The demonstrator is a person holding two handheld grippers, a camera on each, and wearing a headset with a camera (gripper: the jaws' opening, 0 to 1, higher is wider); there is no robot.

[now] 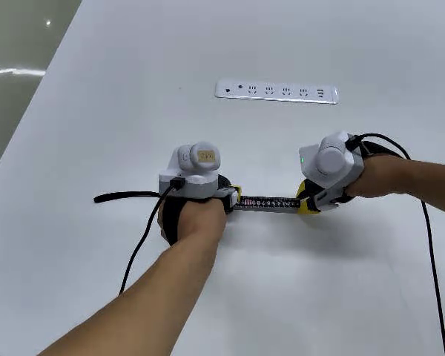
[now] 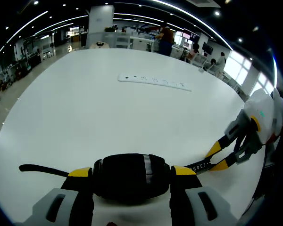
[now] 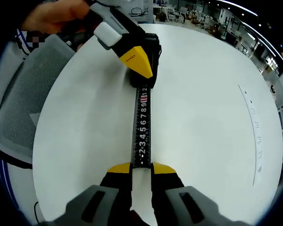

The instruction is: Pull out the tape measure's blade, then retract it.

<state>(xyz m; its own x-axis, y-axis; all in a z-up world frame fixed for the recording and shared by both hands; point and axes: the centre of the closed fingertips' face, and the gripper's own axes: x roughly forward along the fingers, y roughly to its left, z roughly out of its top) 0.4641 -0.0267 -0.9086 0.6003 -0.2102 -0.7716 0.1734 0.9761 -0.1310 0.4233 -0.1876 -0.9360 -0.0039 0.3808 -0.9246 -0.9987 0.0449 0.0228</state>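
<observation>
I see a white surface point(image 1: 133, 111) with a tape measure stretched between my two tools, near its front edge. The left tool point(image 1: 230, 196) is clamped around the round black case point(image 2: 131, 176), with one yellow-tipped jaw on each side. The right tool point(image 3: 141, 168) is pinched on the free end of the blade point(image 3: 142, 127). A short run of blade spans the gap, its printed numbers facing up.

The main risk, as I judge it, is the thin blade slipping from the right tool's narrow pinch. The spring would then whip it back into the case. The rounded case could also twist between the left jaws if I pull off-axis, and the blade could kink. Letting it retract too fast might slam the end hook against the case mouth.

I cannot make out the end hook, which sits hidden between the right jaws. I see no lock or brake button, so I cannot tell whether the blade is locked. In the head view, my hand and the left tool cover most of the case. A black wrist strap point(image 1: 126, 196) trails away from it. A white power strip point(image 1: 276, 91) lies well beyond, clear of the work.
</observation>
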